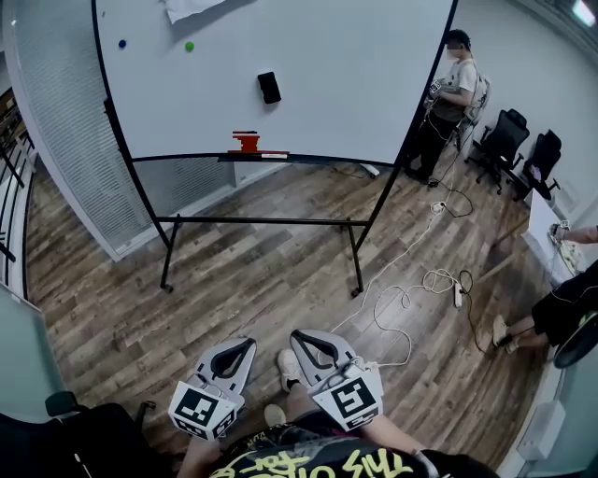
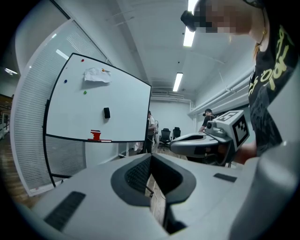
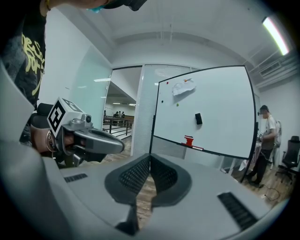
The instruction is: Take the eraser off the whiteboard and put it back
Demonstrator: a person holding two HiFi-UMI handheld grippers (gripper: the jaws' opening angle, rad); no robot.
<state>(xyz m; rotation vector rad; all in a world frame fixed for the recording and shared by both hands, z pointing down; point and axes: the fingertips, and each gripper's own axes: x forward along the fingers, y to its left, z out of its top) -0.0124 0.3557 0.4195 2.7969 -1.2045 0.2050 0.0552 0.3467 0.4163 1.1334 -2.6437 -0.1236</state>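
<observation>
over on the whiteboard (image 1: 355, 84), the black eraser (image 1: 269, 87) is stuck about mid-board, well clear of every edge. it's up and a touch right of the red thing (image 1: 247, 142) sitting on the bottom edge. a crumpled sheet of paper (image 1: 192, 7) hangs near the top edge.

going by that, the task looks like it's at the very start: nothing is off the board, so both the pull-off and the put-back look left to do (the pics alone can't rule out that it's already back).

the person's left gripper (image 1: 250, 344) and right gripper (image 1: 297, 334) are held low by their body, side by side. both are well apart from the board, with a stretch of wood floor (image 1: 280, 271) between. each gripper's own view shows its jaws closed tip to tip with nothing in them, just floor showing through the gap behind the tips. they'd need to walk up and open one before any grab.

another person (image 1: 450, 98) stands by the board's right edge.
</observation>
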